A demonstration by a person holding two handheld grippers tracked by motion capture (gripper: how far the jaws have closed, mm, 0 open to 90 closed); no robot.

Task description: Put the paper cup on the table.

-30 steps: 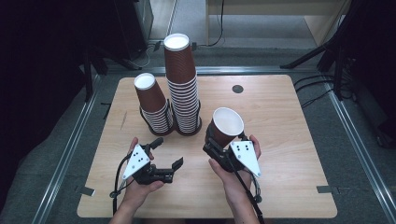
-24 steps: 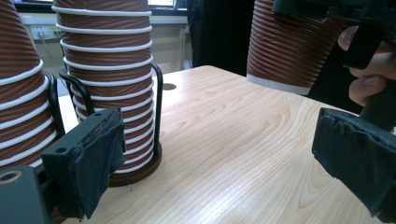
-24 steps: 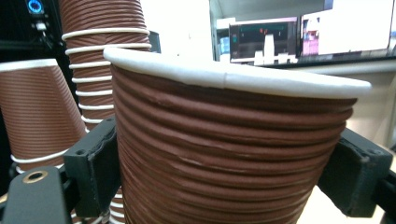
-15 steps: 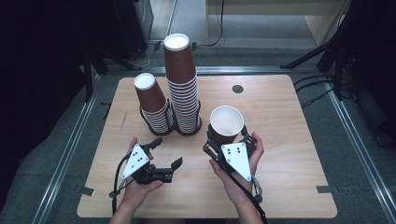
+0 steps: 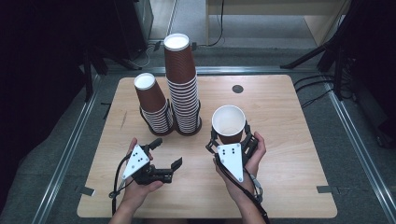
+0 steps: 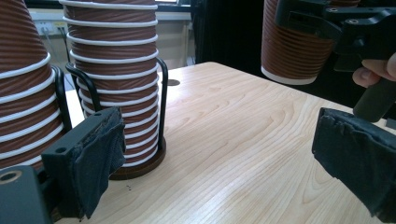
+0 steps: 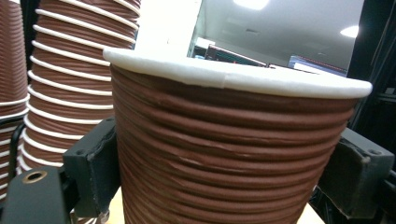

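Observation:
A single brown ribbed paper cup (image 5: 229, 122) with a white rim stands upright, mouth up, in my right gripper (image 5: 229, 139), which is shut on its lower wall. In the right gripper view the cup (image 7: 224, 154) sits between the two pads. It hangs a little above the table in the left gripper view (image 6: 289, 46). My left gripper (image 5: 167, 152) rests low over the table's front left, open, nothing between its jaws (image 6: 224, 158). Behind stand a tall stack of inverted cups (image 5: 182, 88) and a short stack (image 5: 152, 105), each in a black wire holder.
The wooden table (image 5: 289, 186) has a small dark round cap (image 5: 237, 88) at the back right. In the left gripper view the tall stack (image 6: 116, 79) is close ahead and the short stack (image 6: 23, 93) lies at the left edge. Metal rails and dark stands surround the table.
My right gripper has turned and shifted slightly left, bringing the cup from a tilt to upright. The left gripper has barely moved.

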